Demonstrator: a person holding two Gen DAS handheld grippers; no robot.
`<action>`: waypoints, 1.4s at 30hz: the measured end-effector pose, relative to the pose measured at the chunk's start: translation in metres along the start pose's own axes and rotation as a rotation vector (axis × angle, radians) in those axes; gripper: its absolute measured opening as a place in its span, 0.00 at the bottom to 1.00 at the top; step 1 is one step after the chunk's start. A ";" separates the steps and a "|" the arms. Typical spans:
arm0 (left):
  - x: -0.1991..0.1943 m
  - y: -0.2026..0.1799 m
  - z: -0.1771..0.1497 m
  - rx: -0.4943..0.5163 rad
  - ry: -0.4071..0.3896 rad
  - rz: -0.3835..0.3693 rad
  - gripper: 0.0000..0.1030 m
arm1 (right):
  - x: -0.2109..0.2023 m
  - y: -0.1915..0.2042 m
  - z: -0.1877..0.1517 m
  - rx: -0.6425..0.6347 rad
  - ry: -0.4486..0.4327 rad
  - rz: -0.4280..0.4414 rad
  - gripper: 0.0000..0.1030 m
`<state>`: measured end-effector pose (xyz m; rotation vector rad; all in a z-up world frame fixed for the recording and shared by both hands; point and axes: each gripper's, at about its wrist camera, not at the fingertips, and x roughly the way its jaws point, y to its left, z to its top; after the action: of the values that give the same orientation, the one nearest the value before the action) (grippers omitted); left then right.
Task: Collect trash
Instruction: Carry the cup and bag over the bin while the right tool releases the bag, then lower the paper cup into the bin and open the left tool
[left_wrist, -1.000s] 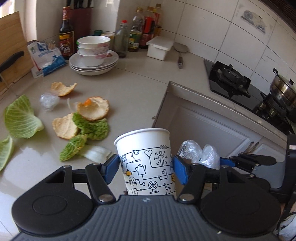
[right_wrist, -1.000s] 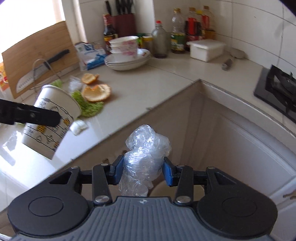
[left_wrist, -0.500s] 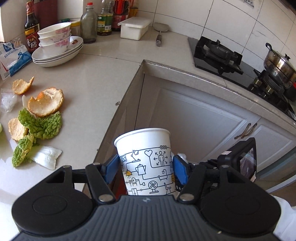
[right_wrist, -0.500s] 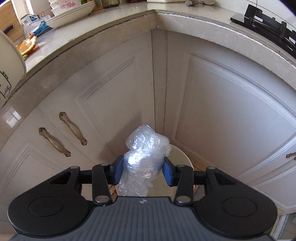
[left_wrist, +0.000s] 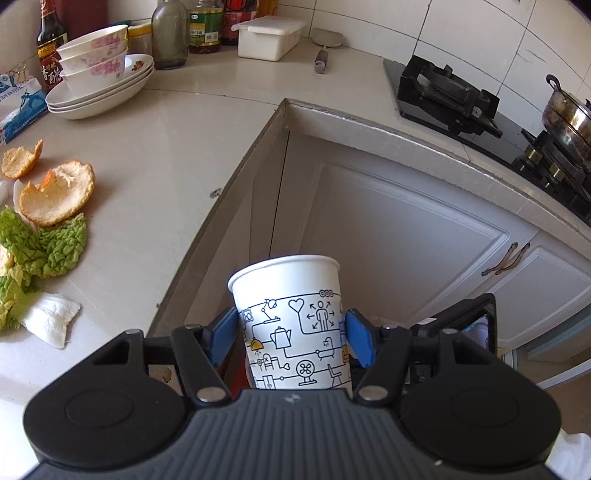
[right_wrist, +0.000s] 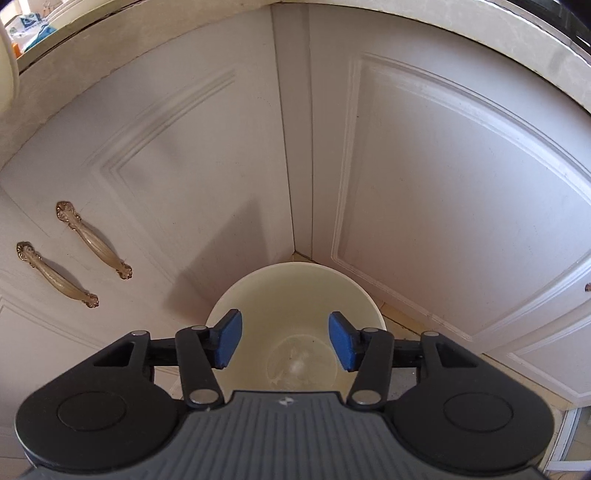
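Observation:
My left gripper (left_wrist: 290, 338) is shut on a white paper cup (left_wrist: 290, 317) with black line drawings, held upright beyond the counter edge. My right gripper (right_wrist: 284, 341) is open and empty, right above a cream round bin (right_wrist: 295, 288) on the floor in the cabinet corner. A clear crumpled plastic wrap (right_wrist: 295, 363) lies at the bin's bottom. Orange peels (left_wrist: 55, 192), green cabbage leaves (left_wrist: 48, 243) and a white cabbage piece (left_wrist: 51, 317) lie on the counter at the left. The right gripper's body (left_wrist: 461, 328) shows low beside the cup.
Stacked bowls and plates (left_wrist: 99, 77), bottles (left_wrist: 205, 22), a white box (left_wrist: 269, 37) and a spatula (left_wrist: 323, 48) stand at the counter's back. A gas stove (left_wrist: 450, 96) with a pot (left_wrist: 569, 114) is at right. White cabinet doors with brass handles (right_wrist: 92, 243) surround the bin.
My right gripper has opened and the plastic wrap has dropped into the bin. It also sank closer to the bin. My left gripper, still holding the cup, has shifted slightly.

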<state>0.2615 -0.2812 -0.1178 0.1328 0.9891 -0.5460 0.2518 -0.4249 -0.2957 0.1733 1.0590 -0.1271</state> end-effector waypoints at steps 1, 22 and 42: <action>0.005 -0.003 -0.001 0.006 0.005 0.002 0.61 | -0.002 -0.002 -0.001 0.006 -0.005 -0.002 0.64; 0.265 -0.048 -0.092 0.118 0.231 0.138 0.64 | -0.068 -0.076 -0.095 0.180 -0.058 -0.116 0.82; 0.155 -0.056 -0.063 0.154 0.062 0.137 0.85 | -0.125 -0.044 -0.053 0.062 -0.156 -0.074 0.95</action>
<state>0.2518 -0.3658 -0.2722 0.3545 0.9895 -0.4939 0.1374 -0.4544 -0.2149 0.1777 0.9071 -0.2367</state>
